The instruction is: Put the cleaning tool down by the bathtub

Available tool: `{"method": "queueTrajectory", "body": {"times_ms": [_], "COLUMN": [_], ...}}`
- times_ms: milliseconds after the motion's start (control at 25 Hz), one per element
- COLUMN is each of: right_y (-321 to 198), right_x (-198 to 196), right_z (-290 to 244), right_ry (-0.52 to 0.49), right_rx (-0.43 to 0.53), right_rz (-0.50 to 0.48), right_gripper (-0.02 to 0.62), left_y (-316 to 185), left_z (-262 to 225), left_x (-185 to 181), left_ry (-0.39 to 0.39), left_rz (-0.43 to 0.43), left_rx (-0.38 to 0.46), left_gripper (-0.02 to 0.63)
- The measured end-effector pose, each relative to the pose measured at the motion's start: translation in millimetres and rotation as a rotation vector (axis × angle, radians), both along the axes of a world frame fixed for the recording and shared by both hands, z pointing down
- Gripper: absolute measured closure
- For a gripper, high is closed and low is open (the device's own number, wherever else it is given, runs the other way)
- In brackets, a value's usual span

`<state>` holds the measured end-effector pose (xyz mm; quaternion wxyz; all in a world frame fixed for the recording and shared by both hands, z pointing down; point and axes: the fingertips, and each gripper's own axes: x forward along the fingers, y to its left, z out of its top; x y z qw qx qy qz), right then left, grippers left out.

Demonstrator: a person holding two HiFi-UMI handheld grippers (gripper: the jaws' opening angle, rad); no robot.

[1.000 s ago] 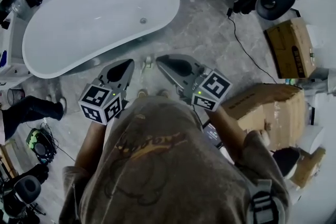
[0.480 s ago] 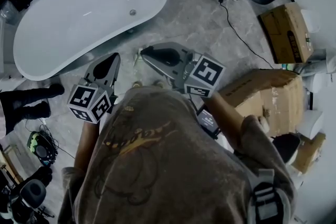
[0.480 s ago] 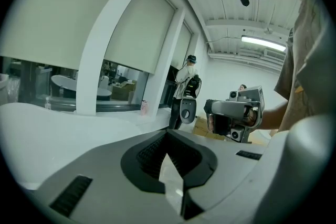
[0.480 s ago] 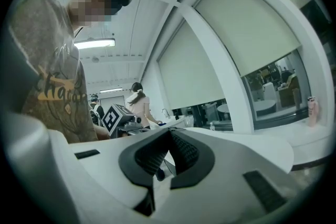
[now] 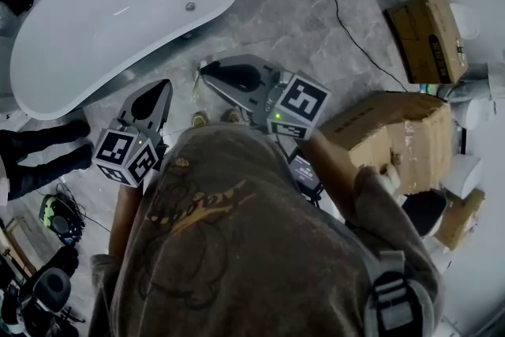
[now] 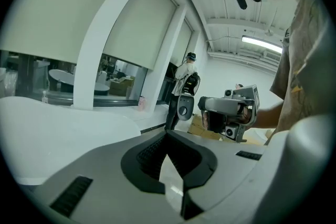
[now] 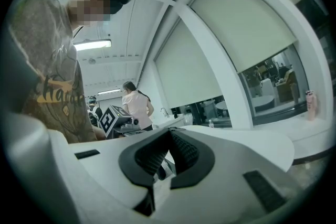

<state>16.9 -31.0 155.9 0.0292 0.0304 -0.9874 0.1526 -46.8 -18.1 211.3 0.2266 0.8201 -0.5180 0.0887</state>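
Bathtub (image 5: 118, 12) has slid up-left in your view. Your left gripper (image 5: 163, 84) and right gripper (image 5: 205, 68) are closed, empty. Cleaning tool may be the small pale item (image 5: 196, 80) on the floor beside it, probably light.

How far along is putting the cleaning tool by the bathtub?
Looks done: a small pale object, possibly the tool, lies on the grey floor beside the white oval bathtub. In hand: nothing; left gripper and right gripper are shut, empty. Left: nothing apparent.
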Motion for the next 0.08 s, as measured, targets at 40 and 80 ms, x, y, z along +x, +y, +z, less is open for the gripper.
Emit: {"method": "queueTrajectory", "body": {"times_ms": [40, 80], "right_y": [-1.0, -1.9], "right_x": [0.8, 1.5], "right_z": [1.6, 3.1], "right_ry": [0.002, 0.004], "right_rx": [0.0, 0.001], "right_rz": [-0.001, -0.002], "right_gripper": [0.597, 0.596], "left_y": [-1.0, -2.0], "left_z": [1.4, 2.7], "left_x": [2.2, 4.5], "left_ry": [0.011, 0.024], "left_rz": [0.003, 0.006], "left_rx": [-0.005, -0.009], "left_gripper": [0.604, 0.605]}}
